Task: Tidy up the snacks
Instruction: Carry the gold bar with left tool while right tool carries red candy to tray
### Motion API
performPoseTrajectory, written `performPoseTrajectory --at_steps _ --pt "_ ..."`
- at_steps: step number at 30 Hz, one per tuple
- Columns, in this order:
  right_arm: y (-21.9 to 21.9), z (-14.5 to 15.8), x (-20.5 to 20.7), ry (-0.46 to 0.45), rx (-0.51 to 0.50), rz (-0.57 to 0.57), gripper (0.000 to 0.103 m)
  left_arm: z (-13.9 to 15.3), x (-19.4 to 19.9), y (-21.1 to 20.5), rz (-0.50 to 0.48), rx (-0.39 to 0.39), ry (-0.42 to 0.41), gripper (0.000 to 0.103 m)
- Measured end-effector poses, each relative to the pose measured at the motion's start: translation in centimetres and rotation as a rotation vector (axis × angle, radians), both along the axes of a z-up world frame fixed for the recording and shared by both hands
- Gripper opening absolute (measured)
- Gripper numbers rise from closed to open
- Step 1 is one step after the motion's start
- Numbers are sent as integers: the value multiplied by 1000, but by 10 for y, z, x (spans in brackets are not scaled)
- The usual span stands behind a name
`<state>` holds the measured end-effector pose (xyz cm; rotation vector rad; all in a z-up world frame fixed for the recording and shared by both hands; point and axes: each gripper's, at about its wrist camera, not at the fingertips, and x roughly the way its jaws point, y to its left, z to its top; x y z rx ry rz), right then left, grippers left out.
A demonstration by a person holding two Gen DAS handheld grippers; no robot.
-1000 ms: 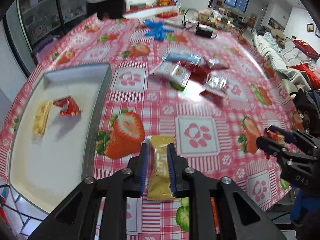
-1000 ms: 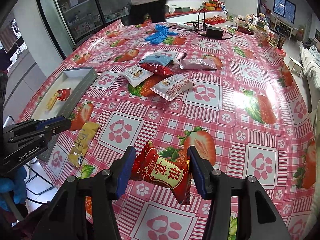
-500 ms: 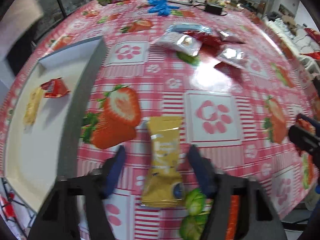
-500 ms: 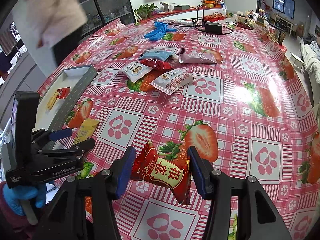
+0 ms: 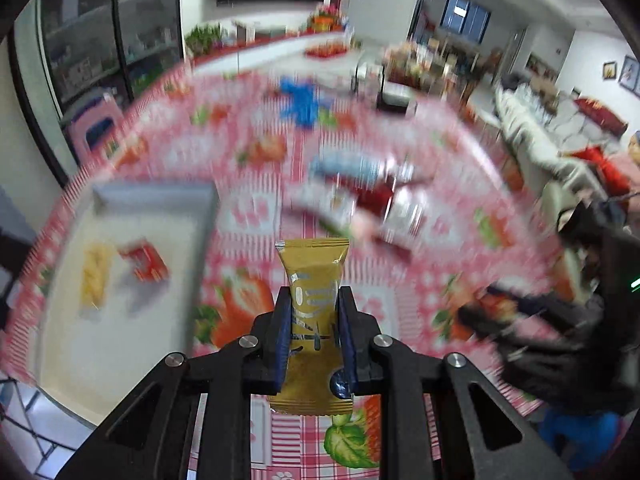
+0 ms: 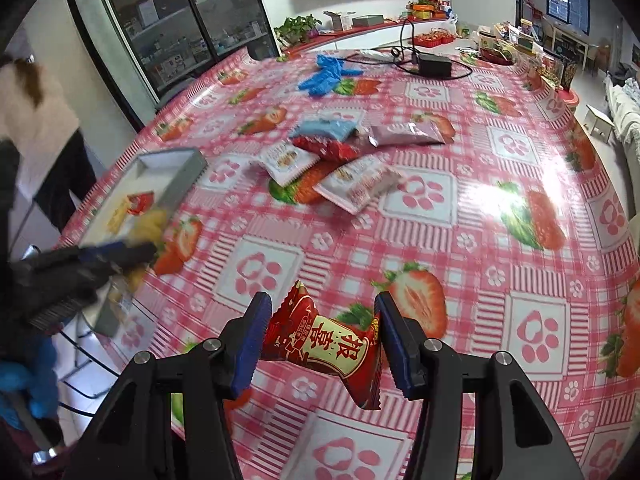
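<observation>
Left gripper (image 5: 314, 332) clamped tight across the middle of the gold snack bar (image 5: 314, 280), jaws just closed on it, packet lifted clear of the table (image 6: 460, 240) near its front edge, beside the grey tray (image 5: 120, 340). Right gripper (image 6: 320, 344) half open yet pinching the red candy packet (image 6: 328, 344) by its ends. Probably light, crinkly, slippery film; soft, crushable contents. Best gripped mid-body, gently, not by the sealed fins.

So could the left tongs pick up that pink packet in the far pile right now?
Probably not: the left tongs are shut on a gold snack packet, so nothing else fits. The pink packet lies unblocked.
</observation>
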<state>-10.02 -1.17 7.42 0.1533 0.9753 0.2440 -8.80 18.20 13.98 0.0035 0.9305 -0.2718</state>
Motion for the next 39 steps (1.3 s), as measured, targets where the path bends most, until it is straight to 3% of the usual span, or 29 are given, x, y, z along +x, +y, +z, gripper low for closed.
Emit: performPoseTrajectory --at_steps 7,10,16,21,25,29,39 --pt "29 52 15 -98 20 59 55 96 -1 26 1 -54 -162 24" --pt "45 75 21 -143 23 94 55 121 -1 39 9 -66 -205 24" --pt "81 108 31 -203 13 168 55 150 3 73 66 -45 -265 24" --pt "115 124 44 -221 24 231 55 156 11 109 130 -34 -282 24" --pt "147 128 57 -217 35 282 55 142 15 137 177 -21 -266 24" --pt "177 123 64 -199 37 332 55 111 20 169 245 -12 -216 24" --pt "249 80 88 -69 33 427 55 -9 33 235 386 14 -21 24"
